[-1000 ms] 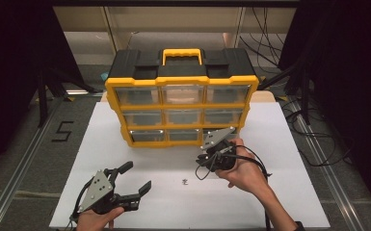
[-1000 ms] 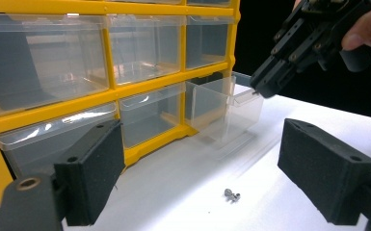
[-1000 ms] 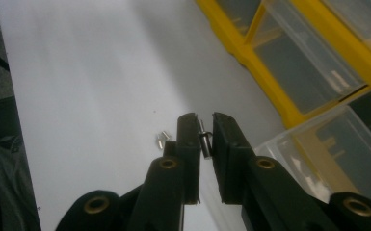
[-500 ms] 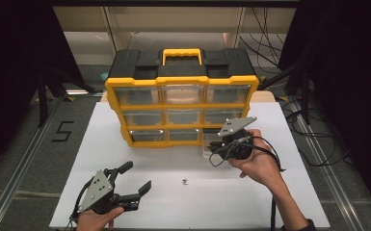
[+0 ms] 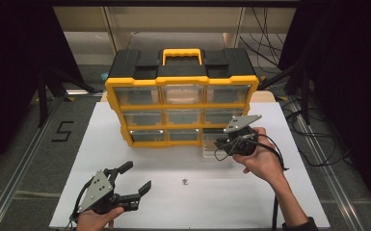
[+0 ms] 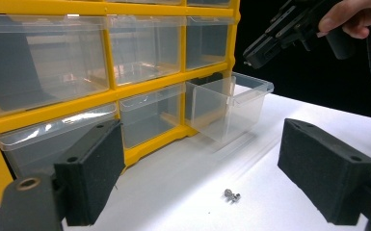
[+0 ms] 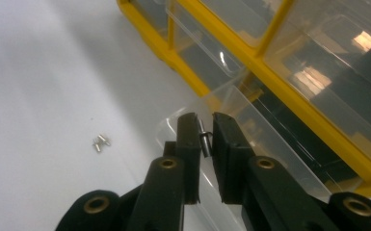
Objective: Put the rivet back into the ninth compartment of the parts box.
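Two grippers are over the white worktop (image 5: pixel 139 159) in the high view. The yellow-and-black drawer organiser (image 5: pixel 182 96) stands at the worktop's far side; its bottom-right clear drawer (image 5: pixel 214 148) is pulled out in front of it. The right gripper (image 5: pixel 220 144) hangs above that drawer, just in front of the organiser. The left gripper (image 5: pixel 136 179) sits well in front of the organiser's left half, jaws wide apart, nothing between them. A few small screws (image 5: pixel 185 182) lie on the worktop in front of the organiser.

Left gripper view: the left gripper (image 6: pixel 200 168) faces the organiser (image 6: pixel 125 79), jaws spread wide and empty. The pulled-out drawer (image 6: pixel 231 108) projects from the bottom row; the right gripper (image 6: pixel 251 57) is above its outer corner. Screws (image 6: pixel 231 195) lie in front.

Right gripper view: the right gripper (image 7: pixel 205 130) has its jaws nearly together, pinching a small dark screw (image 7: pixel 205 143) over the drawer (image 7: pixel 250 130). Loose screws (image 7: pixel 100 142) lie off to the side of the organiser (image 7: pixel 289 86).
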The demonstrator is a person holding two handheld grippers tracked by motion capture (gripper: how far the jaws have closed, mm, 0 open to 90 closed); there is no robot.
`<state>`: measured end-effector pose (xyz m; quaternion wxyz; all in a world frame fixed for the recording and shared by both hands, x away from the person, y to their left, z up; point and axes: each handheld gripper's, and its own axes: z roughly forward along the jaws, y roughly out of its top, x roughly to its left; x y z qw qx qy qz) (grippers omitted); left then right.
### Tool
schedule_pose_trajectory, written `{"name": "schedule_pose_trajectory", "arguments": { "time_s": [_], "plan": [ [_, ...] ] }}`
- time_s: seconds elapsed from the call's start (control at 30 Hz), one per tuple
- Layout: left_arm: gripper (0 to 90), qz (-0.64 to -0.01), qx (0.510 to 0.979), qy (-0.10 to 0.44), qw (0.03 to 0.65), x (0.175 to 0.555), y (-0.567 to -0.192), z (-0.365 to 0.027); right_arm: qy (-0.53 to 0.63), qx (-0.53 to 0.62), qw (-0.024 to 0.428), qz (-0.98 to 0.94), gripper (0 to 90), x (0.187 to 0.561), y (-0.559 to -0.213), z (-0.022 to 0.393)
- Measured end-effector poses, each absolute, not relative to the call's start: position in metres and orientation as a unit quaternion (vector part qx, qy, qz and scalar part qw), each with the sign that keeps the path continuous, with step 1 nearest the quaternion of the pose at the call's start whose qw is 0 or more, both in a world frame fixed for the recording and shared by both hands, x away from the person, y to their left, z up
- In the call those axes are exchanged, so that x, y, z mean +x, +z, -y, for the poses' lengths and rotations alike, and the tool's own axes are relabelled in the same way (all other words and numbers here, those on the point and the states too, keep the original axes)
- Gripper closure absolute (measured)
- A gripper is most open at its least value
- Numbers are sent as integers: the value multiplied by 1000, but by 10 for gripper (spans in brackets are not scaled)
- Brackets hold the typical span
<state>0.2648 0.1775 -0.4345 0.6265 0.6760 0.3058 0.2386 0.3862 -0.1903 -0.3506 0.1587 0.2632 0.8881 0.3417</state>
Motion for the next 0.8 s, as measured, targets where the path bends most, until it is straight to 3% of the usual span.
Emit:
{"name": "schedule_pose_trajectory", "arguments": {
  "time_s": [0.6, 0.63, 0.67, 0.7, 0.8],
  "plan": [
    [162, -309, 679, 239, 622, 264, -434, -178, 333, 298, 176, -877, 798, 403, -372, 205],
    [162, -308, 679, 240, 621, 264, -434, -178, 330, 298, 172, -879, 688, 405, -375, 205],
    [161, -308, 679, 240, 621, 264, -434, -178, 330, 298, 172, -879, 688, 405, -375, 205],
    [162, -309, 679, 240, 621, 264, -434, -178, 331, 297, 177, -878, 613, 405, -376, 203],
    [162, -308, 680, 240, 621, 264, -434, -178, 336, 297, 170, -877, 550, 403, -372, 202]
  ]
}}
